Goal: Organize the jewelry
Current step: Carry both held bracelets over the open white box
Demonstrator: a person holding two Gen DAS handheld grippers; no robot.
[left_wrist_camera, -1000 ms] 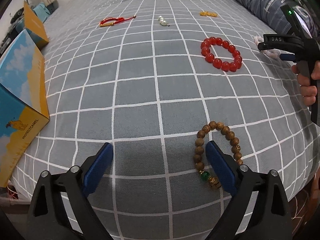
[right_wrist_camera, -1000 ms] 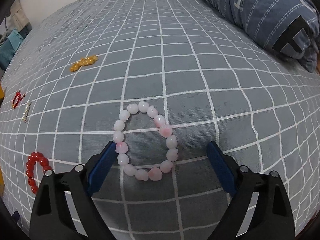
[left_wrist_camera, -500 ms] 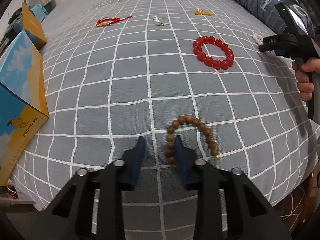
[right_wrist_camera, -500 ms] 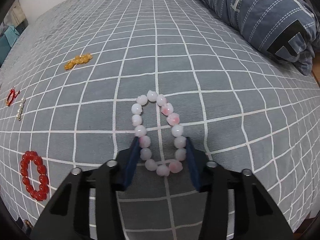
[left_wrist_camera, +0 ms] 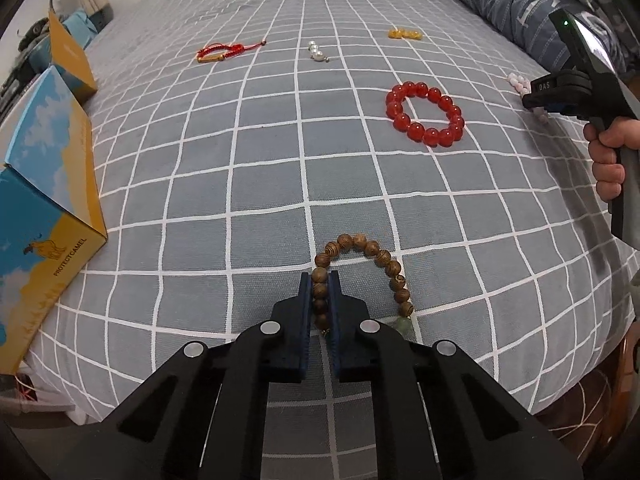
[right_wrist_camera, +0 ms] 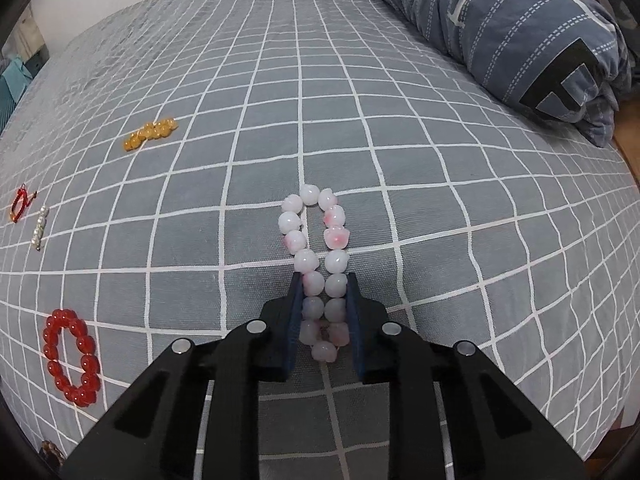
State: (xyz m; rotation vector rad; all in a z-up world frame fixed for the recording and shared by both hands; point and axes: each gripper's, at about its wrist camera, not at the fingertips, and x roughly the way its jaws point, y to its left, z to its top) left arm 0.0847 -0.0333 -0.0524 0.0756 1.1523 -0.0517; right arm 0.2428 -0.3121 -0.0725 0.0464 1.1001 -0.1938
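Two tongs are engaged, each clenched on one bracelet lying on the grey white-checked bed cover (left_wrist_camera: 240, 184). The left tongs (left_wrist_camera: 320, 300) grip the left strand of the brown wooden bead bracelet (left_wrist_camera: 368, 264) between blue pads; the beads nearest the camera are hidden between the jaws, and the remaining loop, with a pale green bead, curves out toward 1 o'clock. The right tongs (right_wrist_camera: 323, 304) squeeze both strands of the white and pink bead bracelet (right_wrist_camera: 316, 240) into a narrow loop pointing to 12 o'clock; its lowest beads are partly covered by the pads.

In the left wrist view, the right tongs appear at 3 o'clock, held by a hand (left_wrist_camera: 610, 160); only a few pale beads show beside them. A red round-bead bracelet (left_wrist_camera: 425, 114) lies at 1 o'clock, a red cord bracelet (left_wrist_camera: 224, 51) at 11 o'clock, a small pearl piece (left_wrist_camera: 317, 52) at 12 o'clock and an amber bead piece (left_wrist_camera: 405, 33) beyond it, too small to detail. A blue and yellow cardboard box (left_wrist_camera: 44, 200) at 9 o'clock is cut off by the frame edge. A blue patterned quilt (right_wrist_camera: 520, 28) is bunched at 2 o'clock in the right wrist view.
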